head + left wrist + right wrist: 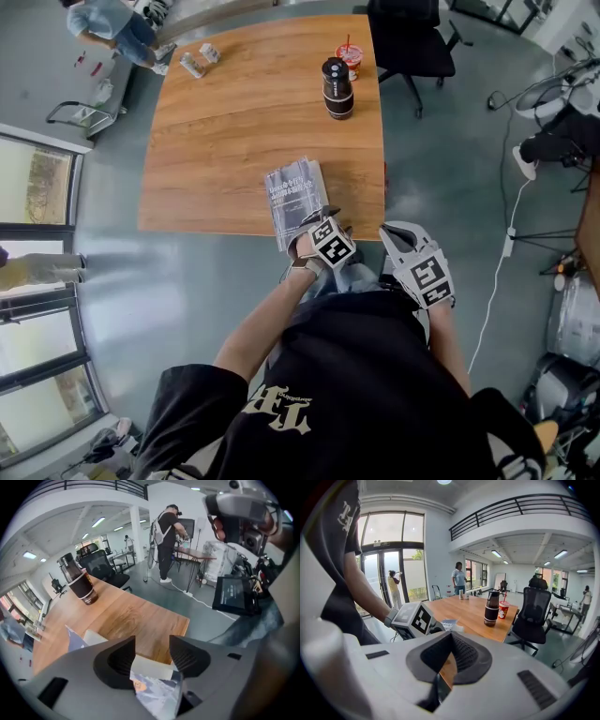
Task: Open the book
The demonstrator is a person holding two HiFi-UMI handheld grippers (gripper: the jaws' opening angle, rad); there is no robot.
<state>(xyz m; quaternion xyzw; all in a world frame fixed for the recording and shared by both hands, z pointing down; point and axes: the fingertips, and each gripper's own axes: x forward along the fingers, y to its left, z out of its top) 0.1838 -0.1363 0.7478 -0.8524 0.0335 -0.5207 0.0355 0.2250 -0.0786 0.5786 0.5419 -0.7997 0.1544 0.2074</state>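
A grey-blue book [296,199] lies shut on the wooden table [234,141], close to its front edge. My left gripper [315,223] tilts down over the book's near right corner. In the left gripper view its jaws [151,648] stand wide open, with the book's corner [154,686] and white page edge between and below them; the pads do not press on it. My right gripper [389,230] hangs off the table's front right corner, to the right of the book. Its jaws [451,641] are shut with nothing in them. From there the book [449,624] shows behind the left gripper's marker cube [412,619].
A dark bottle [337,87] and a red cup with a straw [350,54] stand at the table's far right. Small cans [199,61] sit at the far left corner. A black office chair [410,42] is beyond the right edge. A person [112,28] crouches at far left.
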